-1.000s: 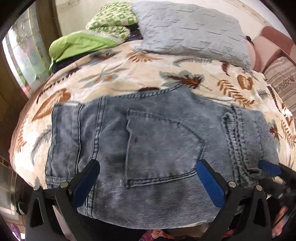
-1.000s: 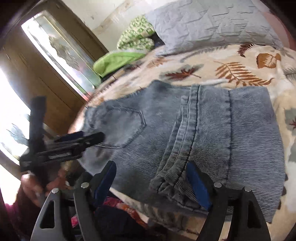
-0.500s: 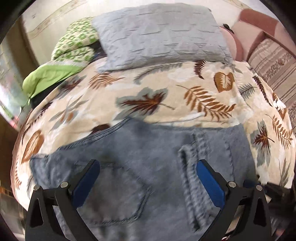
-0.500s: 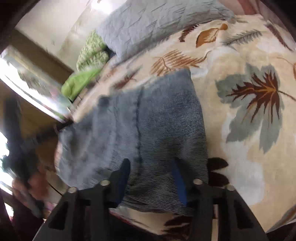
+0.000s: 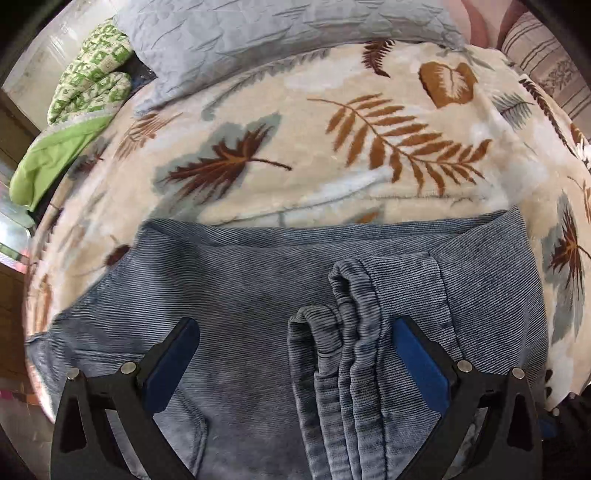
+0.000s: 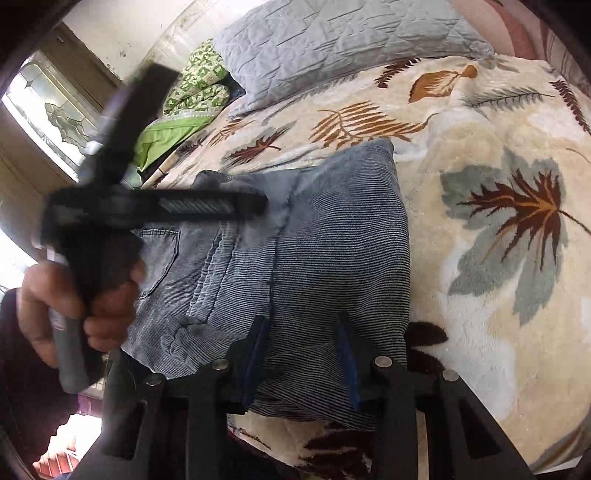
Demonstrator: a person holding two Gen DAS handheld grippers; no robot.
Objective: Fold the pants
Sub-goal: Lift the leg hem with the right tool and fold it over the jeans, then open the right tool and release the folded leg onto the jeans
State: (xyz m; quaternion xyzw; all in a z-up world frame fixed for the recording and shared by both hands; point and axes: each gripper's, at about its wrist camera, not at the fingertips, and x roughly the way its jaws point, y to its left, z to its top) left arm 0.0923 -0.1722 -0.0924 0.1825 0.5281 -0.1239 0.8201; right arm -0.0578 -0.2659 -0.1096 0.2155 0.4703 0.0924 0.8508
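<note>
Folded grey-blue jeans lie on the near part of a leaf-print bed blanket. My left gripper hangs open just above them, with the bunched leg hems between its wide-spread blue pads. The right wrist view shows the jeans from the right, back pocket at the left. My right gripper is closing; its pads pinch a raised fold at the jeans' near right edge. A hand holds the blurred left gripper over the jeans' left half.
A grey quilted pillow lies at the head of the bed, green bedding piled to its left. A striped cushion sits far right. A glazed door stands left of the bed. The bed's near edge runs just under the grippers.
The left gripper slid right across the jeans, from the back pocket to the leg hems. The right gripper moved to the jeans' right edge and narrowed its jaws onto the fabric.
</note>
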